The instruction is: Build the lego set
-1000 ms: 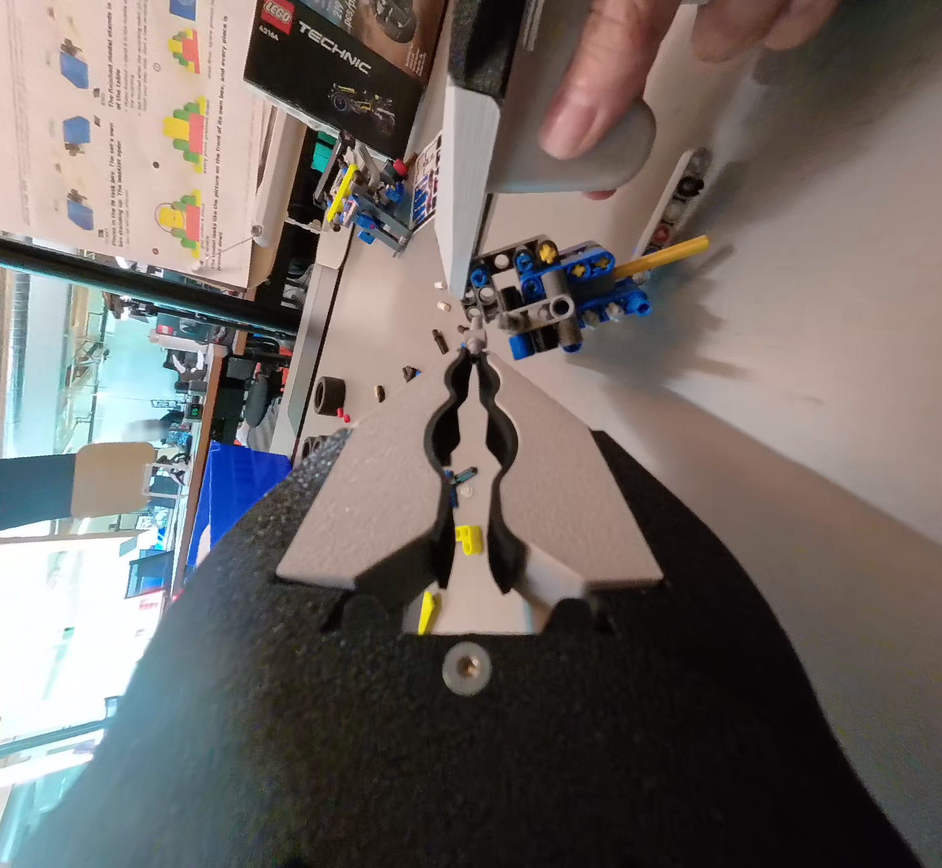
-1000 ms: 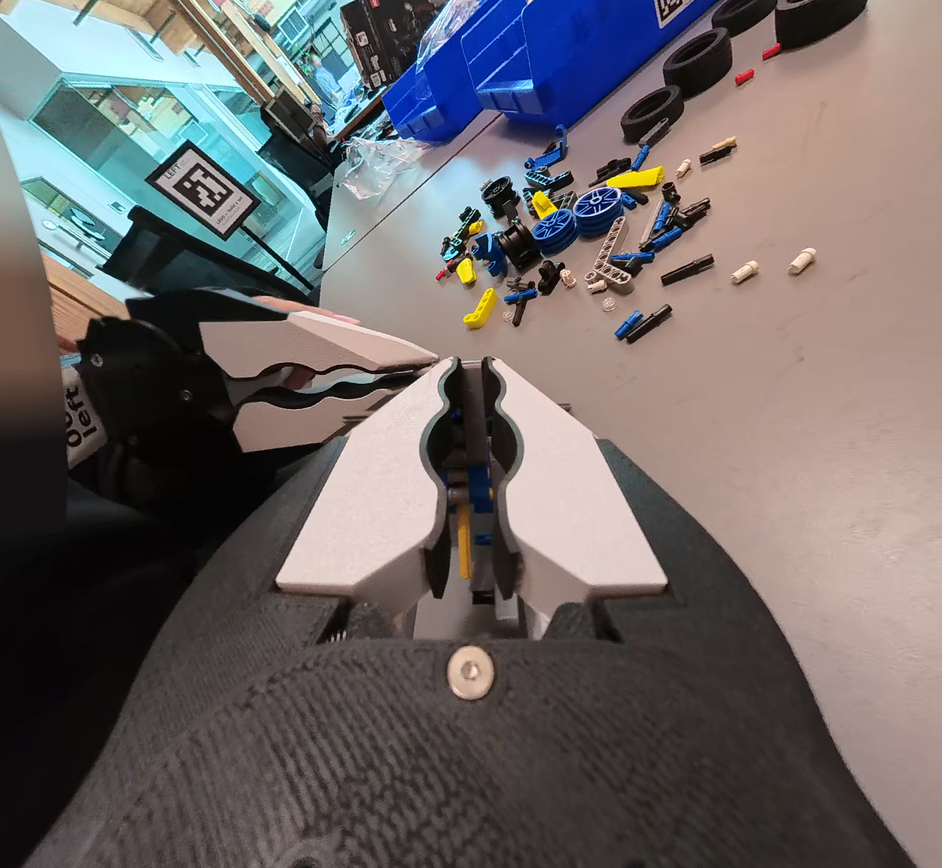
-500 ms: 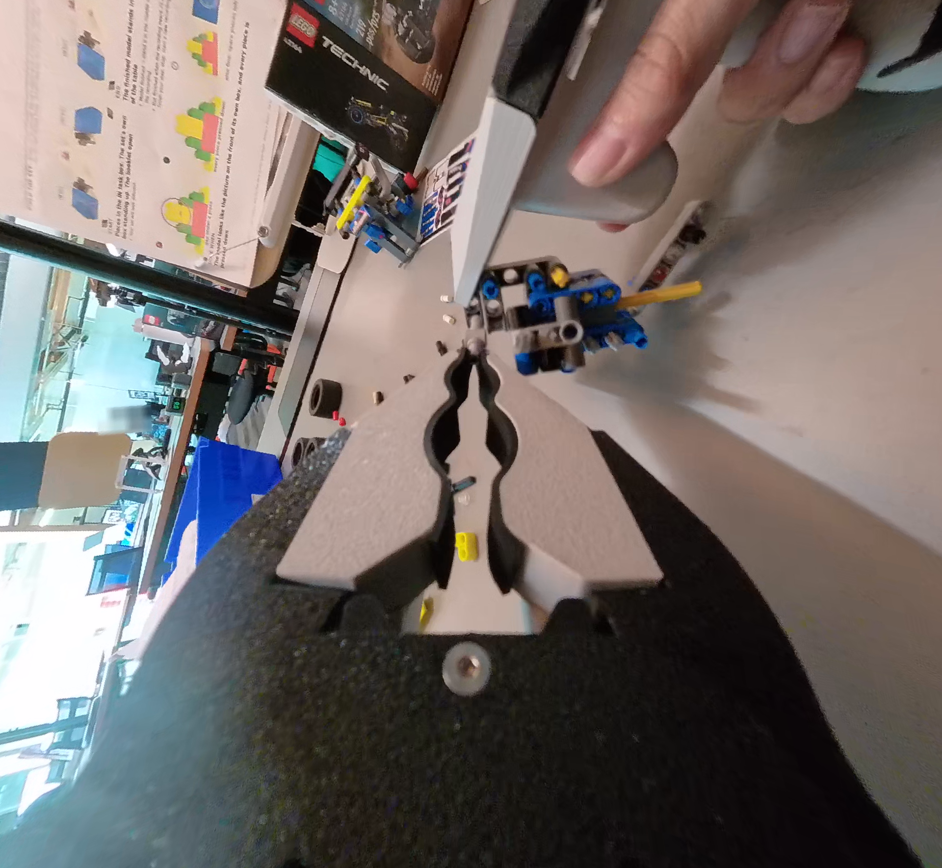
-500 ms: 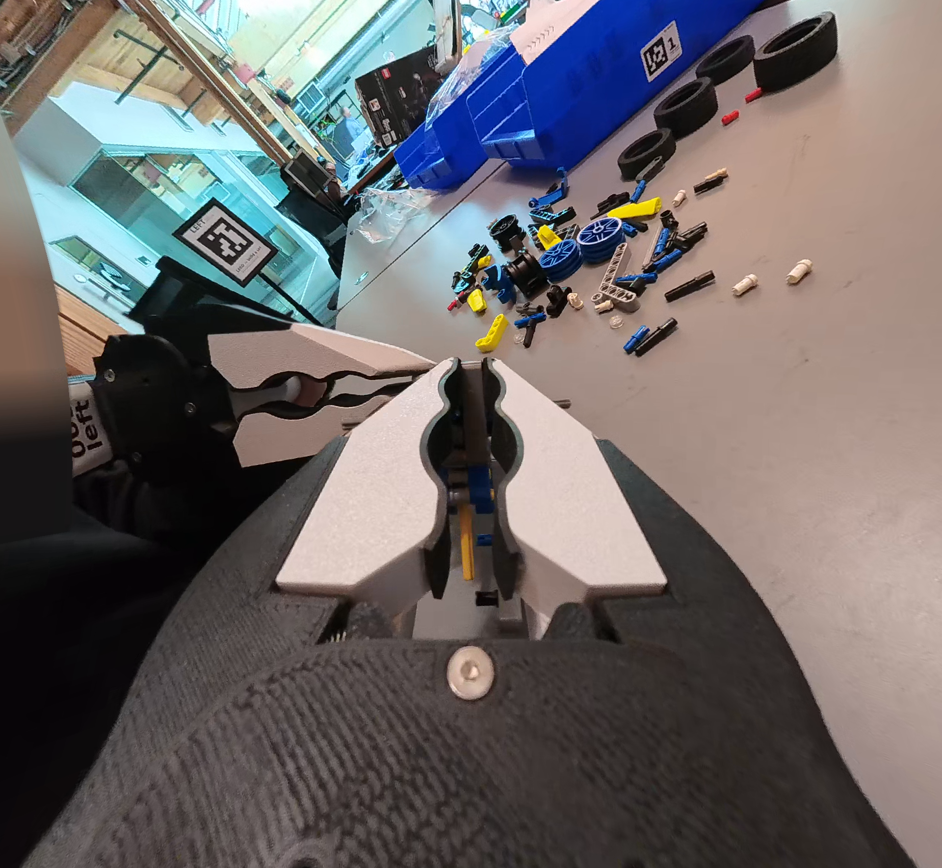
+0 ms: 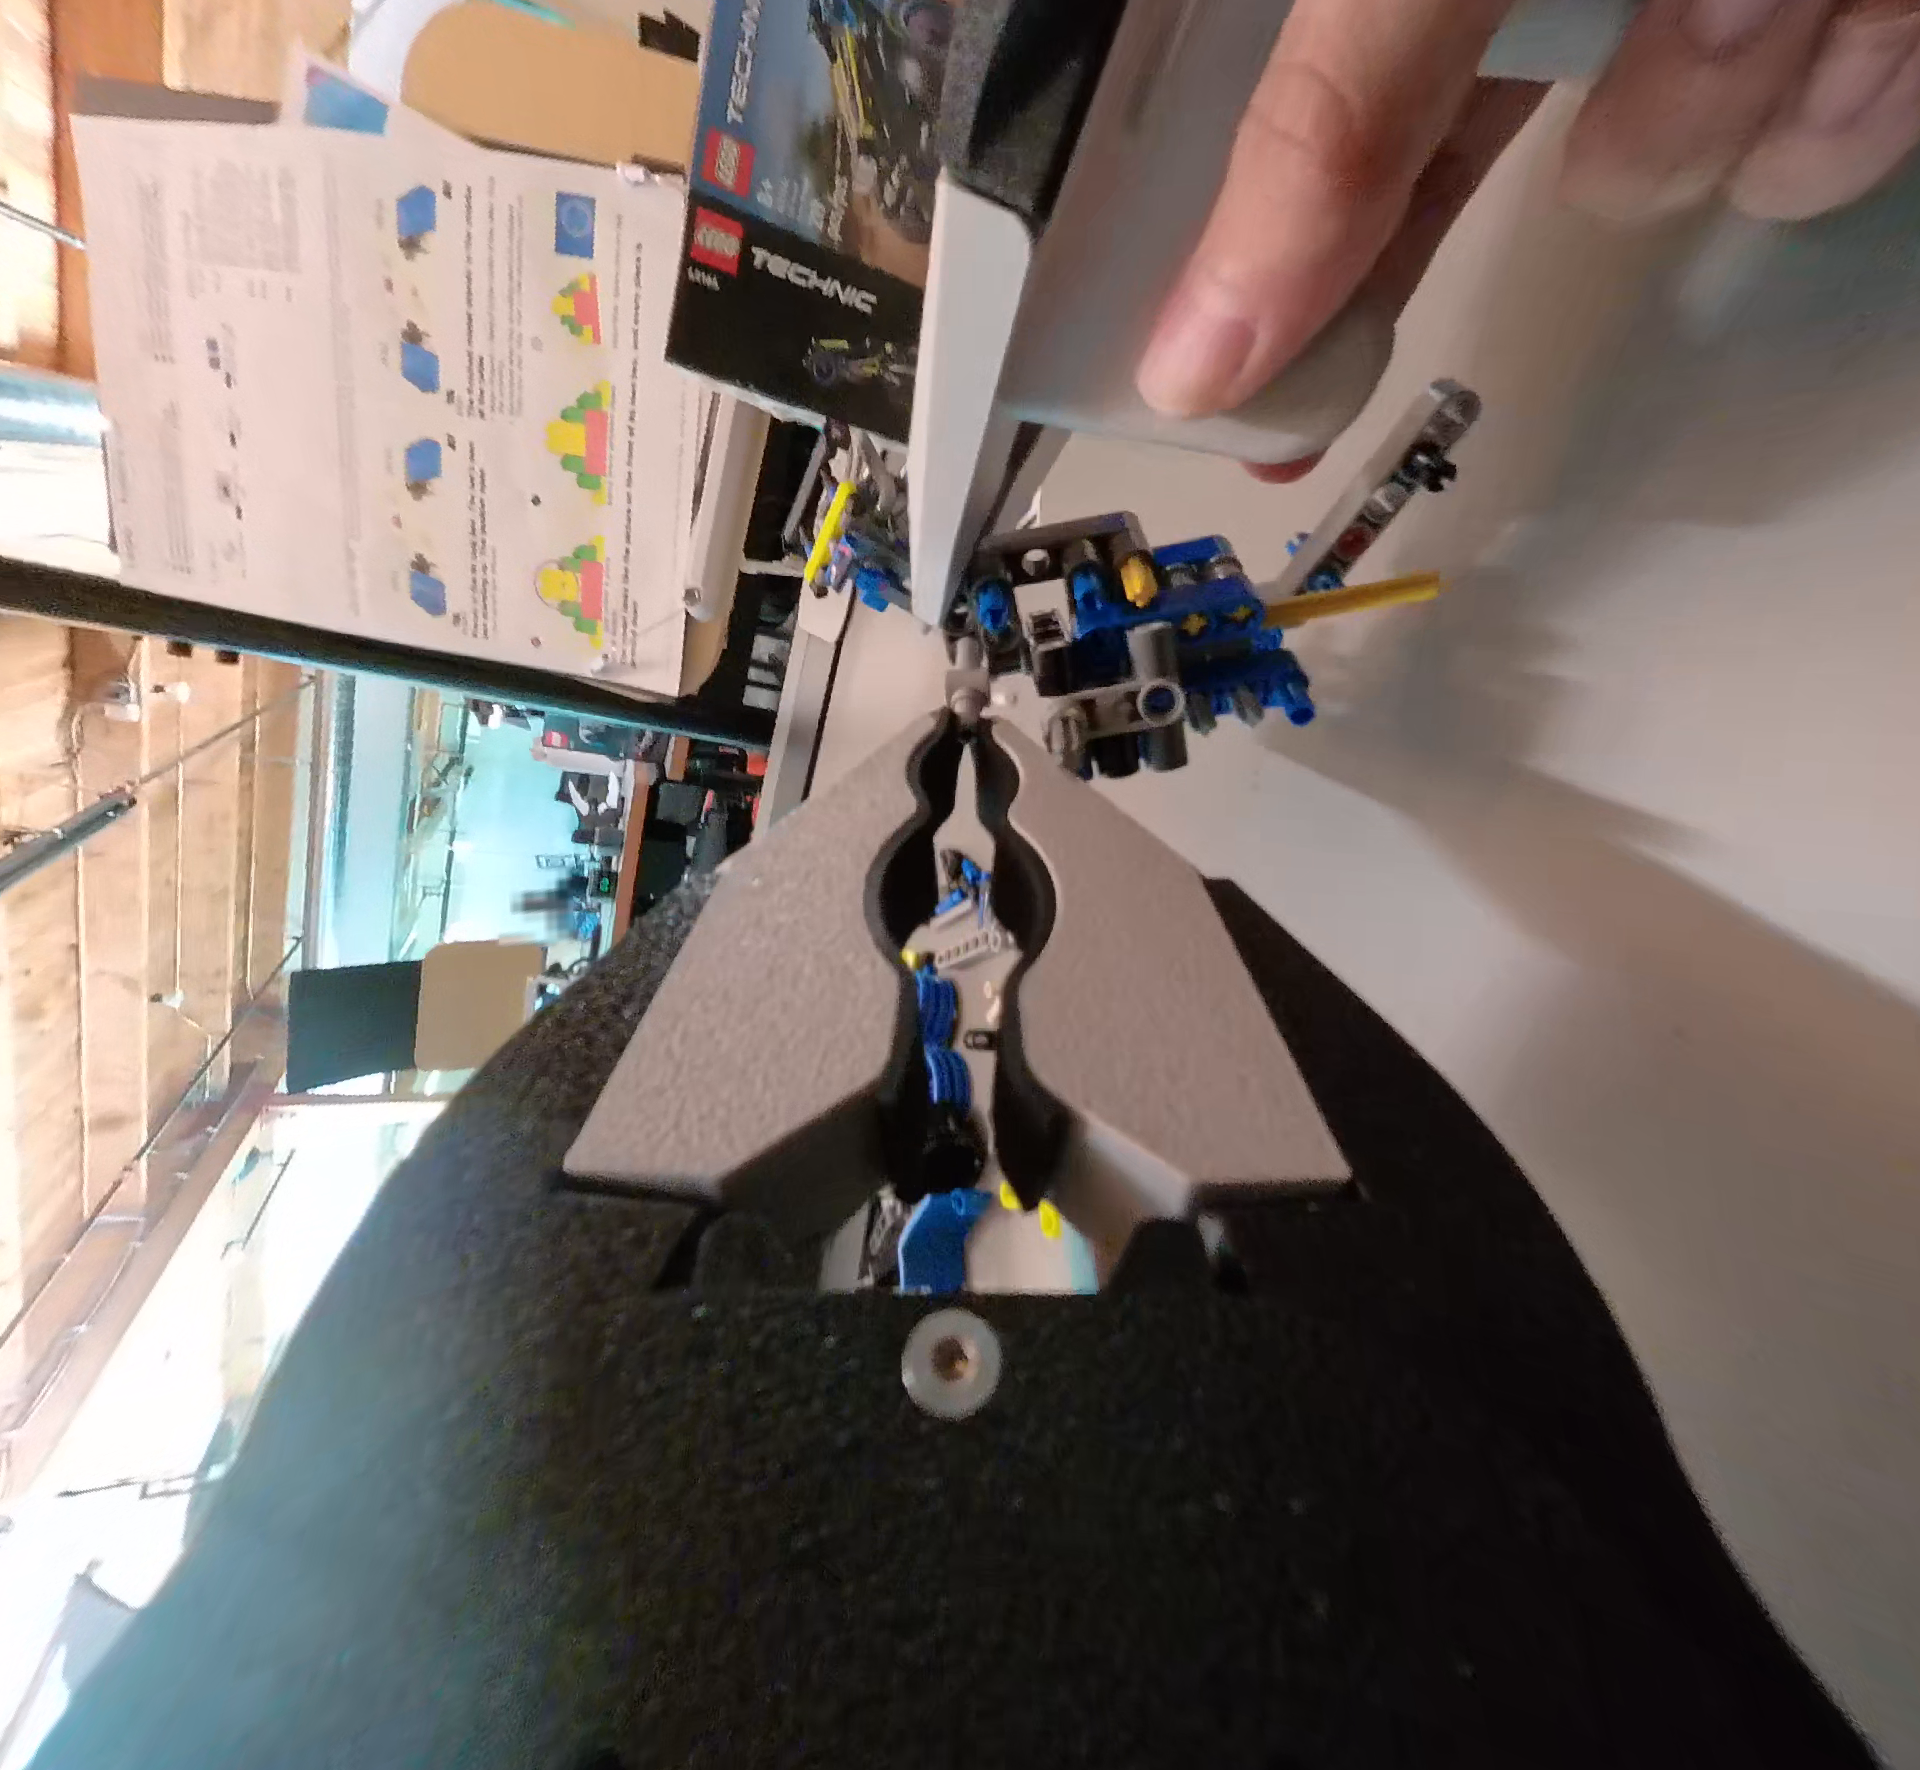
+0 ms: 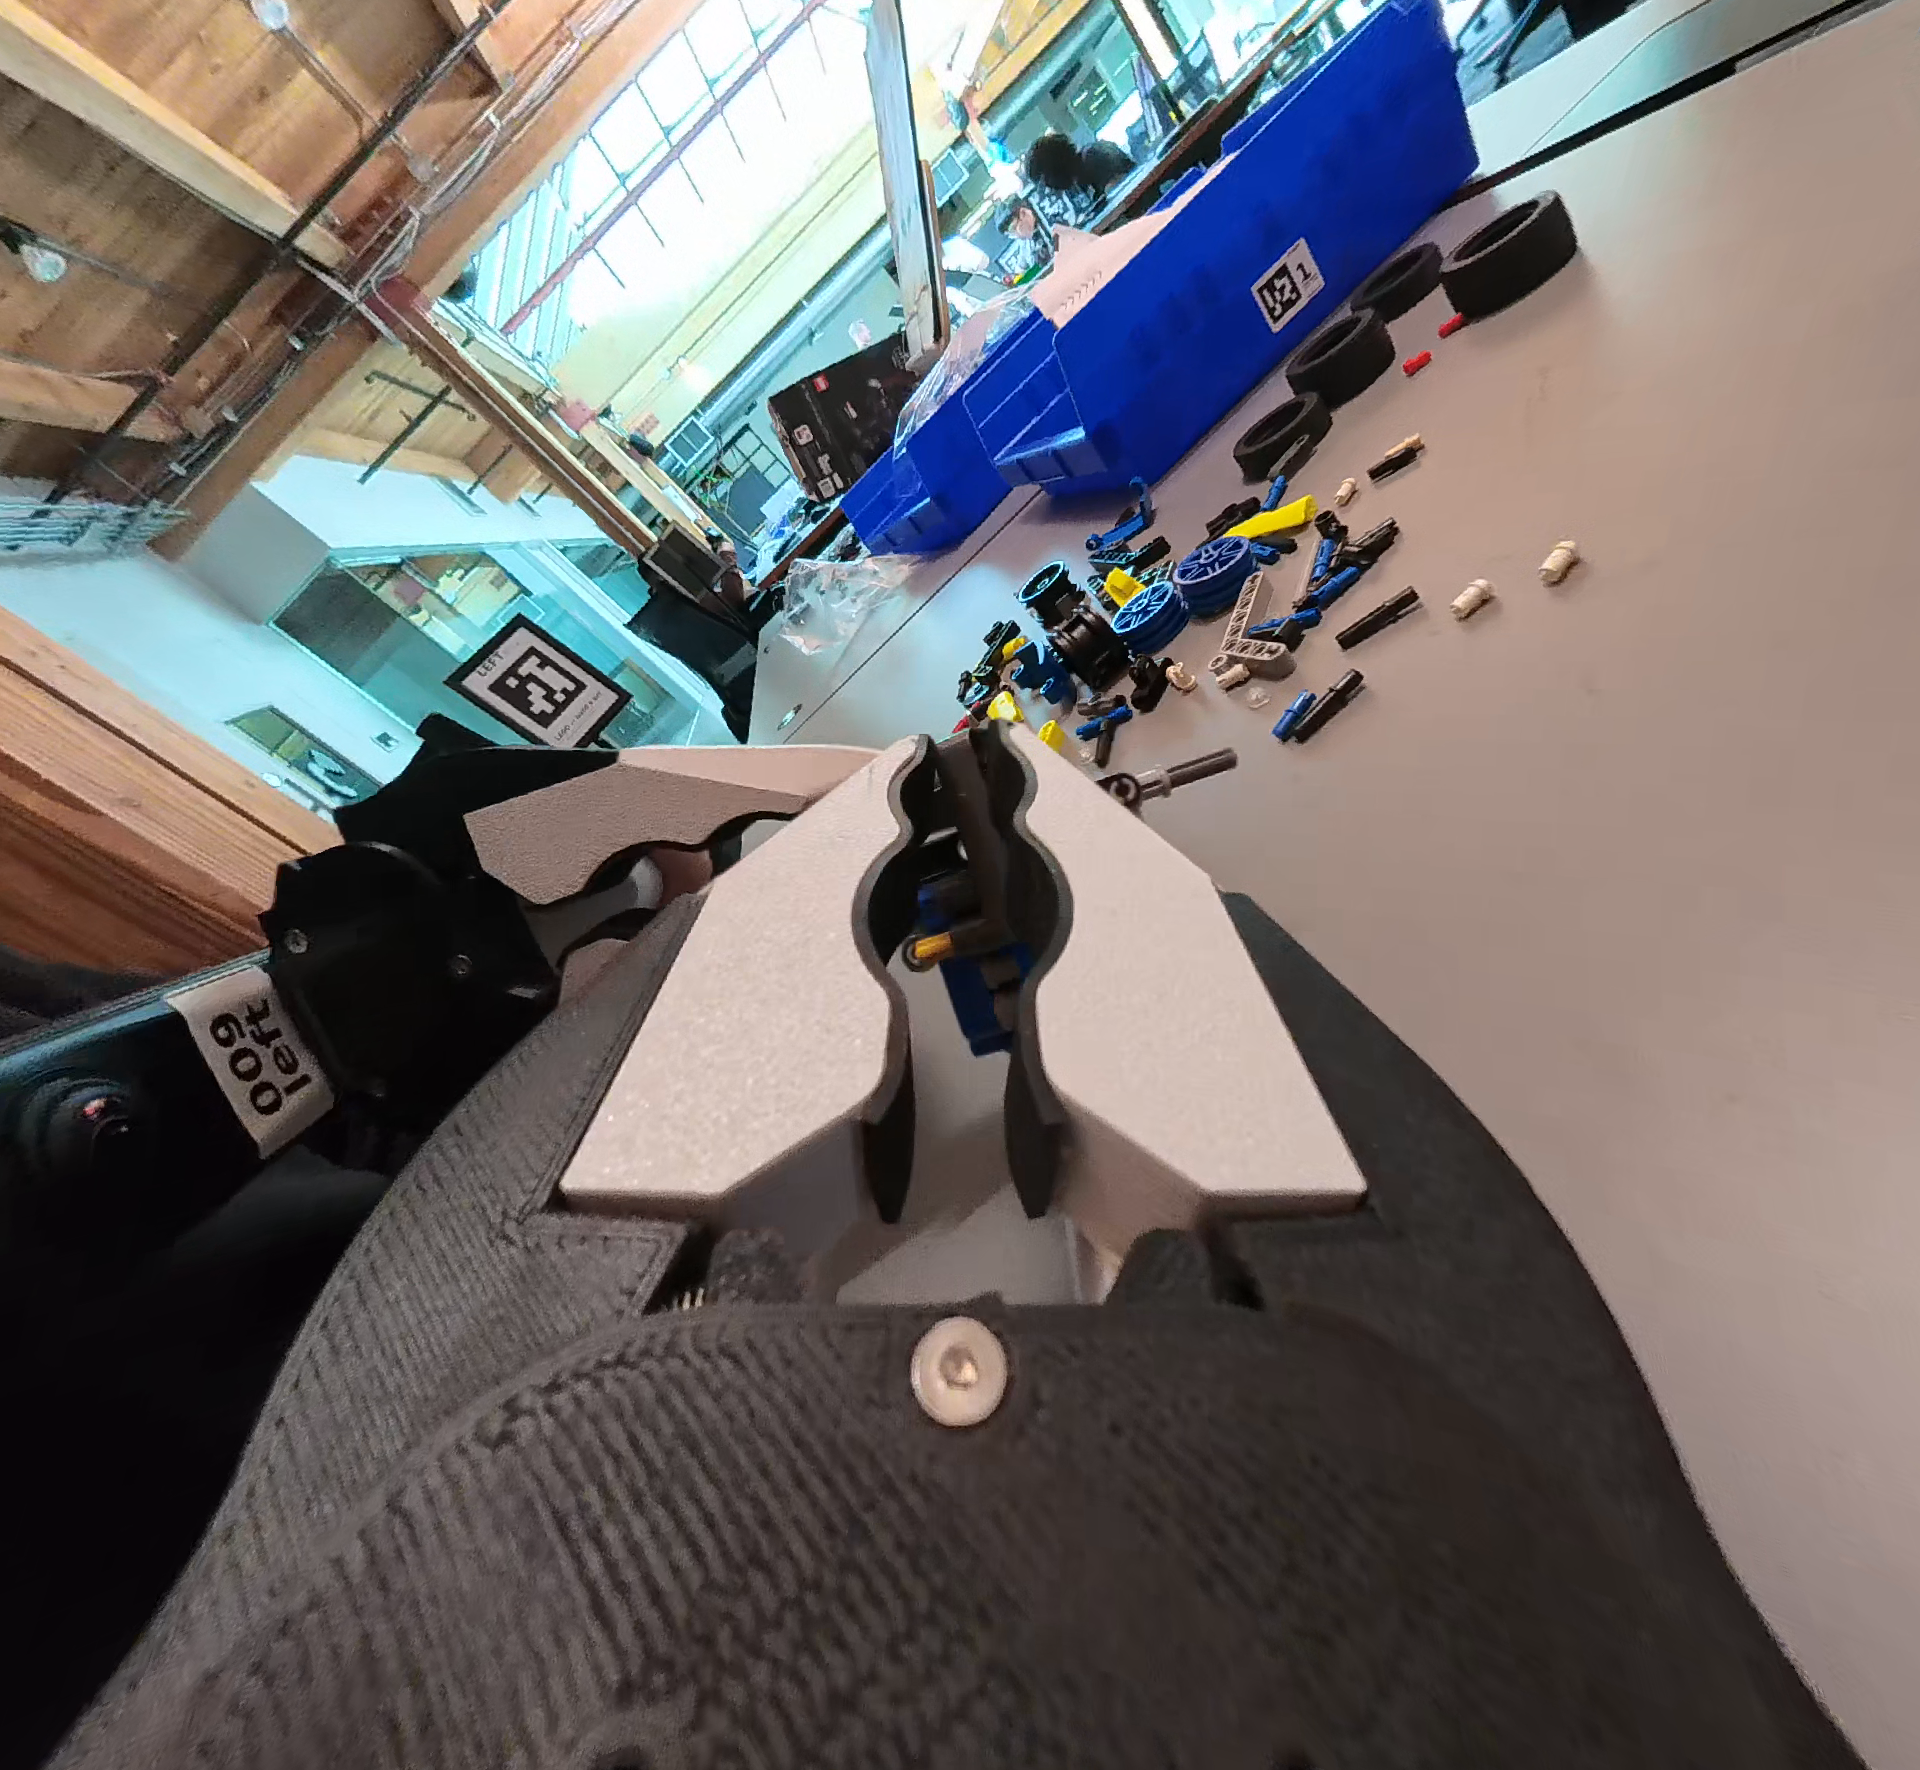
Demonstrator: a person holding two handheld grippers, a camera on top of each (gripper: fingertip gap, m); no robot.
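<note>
My left gripper (image 5: 962, 728) is shut on a small grey pin (image 5: 968, 681) that sticks out past its tips. The pin's end sits right beside the grey frame of a blue and grey lego assembly (image 5: 1132, 645), which has a yellow axle (image 5: 1351, 593) pointing right. My right gripper (image 6: 961, 749) is shut on that assembly (image 6: 982, 972) and holds it above the table. It shows in the left wrist view (image 5: 966, 432) coming from the top, with a hand (image 5: 1351, 110) on it. The left gripper (image 6: 623, 827) lies just left of the right one.
Loose lego pieces (image 6: 1195, 608) lie on the grey table (image 6: 1610, 889), with several black tyres (image 6: 1507, 250) and blue bins (image 6: 1247, 307) behind. A lego box (image 5: 821, 162), an instruction sheet (image 5: 416, 370), another small build (image 5: 847, 541) and a long grey beam (image 5: 1392, 484) stand beyond the assembly. Only a small space, under 4 cm, lies between the two pairs of fingers.
Both grippers have tilted and lifted. The left gripper's pin has come closer to the assembly's grey frame. Both grips have stayed shut.
</note>
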